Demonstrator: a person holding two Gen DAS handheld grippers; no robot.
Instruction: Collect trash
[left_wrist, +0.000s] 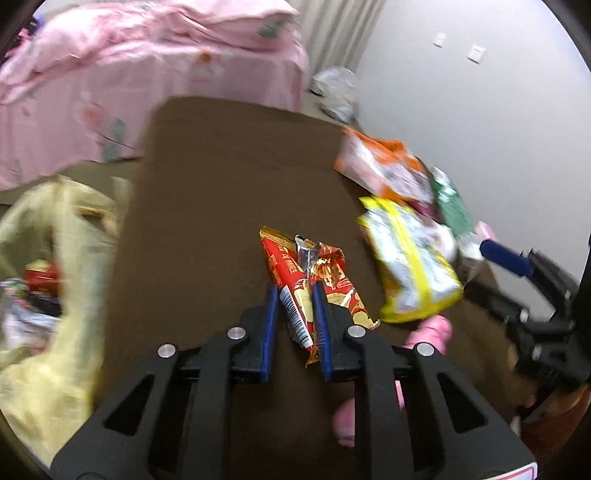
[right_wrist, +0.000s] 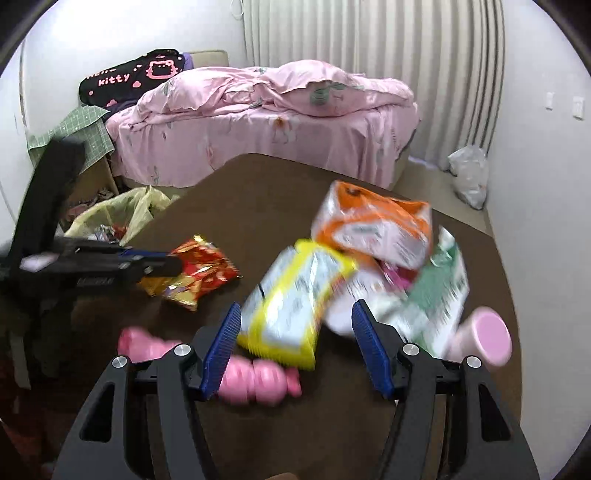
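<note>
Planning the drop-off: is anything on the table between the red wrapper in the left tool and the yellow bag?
Nothing visible. The red wrapper sits clamped in the left tool; only bare brown table lies between it and the yellow bag at the left edge.

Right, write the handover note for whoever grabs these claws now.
Left claw: shut on the red-and-gold wrapper, on the brown table.
Right claw: open, holding nothing, with the yellow packet just ahead of its fingers.
Still on the table: orange packet, green-and-white packet, pink bottles, pink-capped container.
Yellow trash bag hangs off the table's left edge with some wrappers already inside.
Left: bag the red wrapper, then the other packets.
</note>
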